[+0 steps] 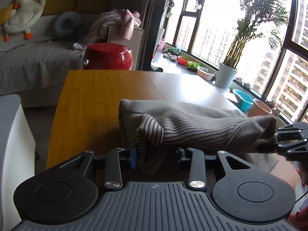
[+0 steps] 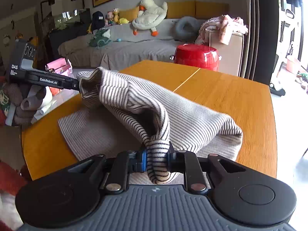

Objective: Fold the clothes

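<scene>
Right wrist view: both grippers pinch the striped shirt [image 2: 134, 104], right gripper [image 2: 156, 158] at the near corner, left gripper [image 2: 78, 84] at the far one, lifting a fold above the wooden table [image 2: 231, 96]. Beyond stand a red stool [image 2: 196, 56], a grey sofa [image 2: 125, 48] and a plush goose [image 2: 150, 15].

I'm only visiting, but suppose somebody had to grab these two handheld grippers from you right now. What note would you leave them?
Left gripper: fabric of the striped garment hangs between its jaws, bunched against the blue pad; whether both pads press on it is unclear.
Right gripper: shut on another bunch of the same garment.
Garment: one edge lifted and stretched between the two grippers, the rest lying flat on the wooden table.
Done: an edge is picked up at two points and raised over the flat part.
Left: probably carry that edge across, lay it down, let go, then finish the remaining folds.
</scene>
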